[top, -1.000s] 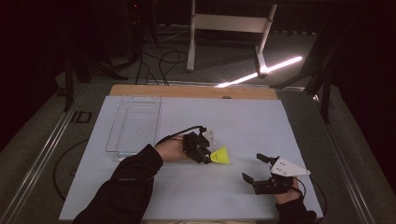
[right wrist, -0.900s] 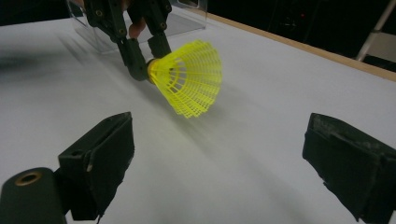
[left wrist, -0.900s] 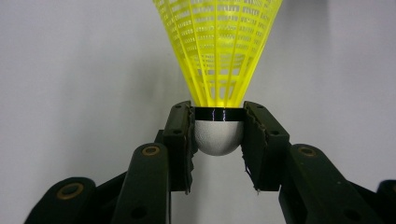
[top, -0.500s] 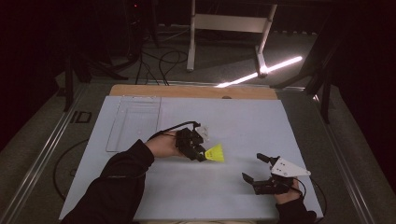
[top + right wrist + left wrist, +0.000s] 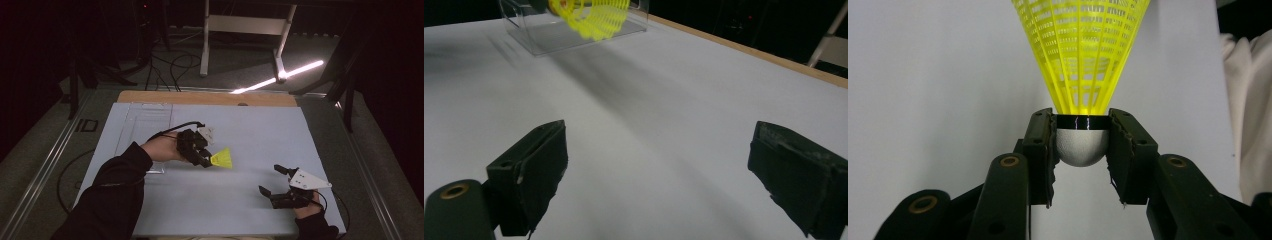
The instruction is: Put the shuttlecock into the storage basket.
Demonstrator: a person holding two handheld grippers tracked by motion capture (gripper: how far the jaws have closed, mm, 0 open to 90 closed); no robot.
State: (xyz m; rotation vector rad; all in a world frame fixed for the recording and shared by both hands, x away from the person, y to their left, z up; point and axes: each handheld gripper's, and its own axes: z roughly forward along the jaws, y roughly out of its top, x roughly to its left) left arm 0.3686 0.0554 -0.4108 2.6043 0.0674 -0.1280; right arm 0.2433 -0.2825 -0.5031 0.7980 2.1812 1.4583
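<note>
A yellow shuttlecock [image 5: 222, 159] with a white cork head [image 5: 1082, 146] is held above the white table. My left gripper [image 5: 1082, 132] is shut on that head, and the yellow skirt [image 5: 1082, 55] points away from the jaws. In the high view the left gripper [image 5: 207, 161] sits mid-table in a hand with a dark sleeve. My right gripper [image 5: 273, 180] rests near the table's front right edge, jaws wide open with nothing between them. The right gripper view shows its black pads [image 5: 535, 165] apart over bare table, with the shuttlecock [image 5: 591, 19] blurred far off.
A clear plastic tray [image 5: 145, 125] lies on the left part of the table, also seen in the right gripper view as the tray [image 5: 574, 32] behind the shuttlecock. A wooden strip [image 5: 210, 98] runs along the far edge. Cables and a stand lie on the floor beyond.
My left gripper has lifted the shuttlecock and carried it a little toward the tray on the left. The right gripper has stayed in place.
</note>
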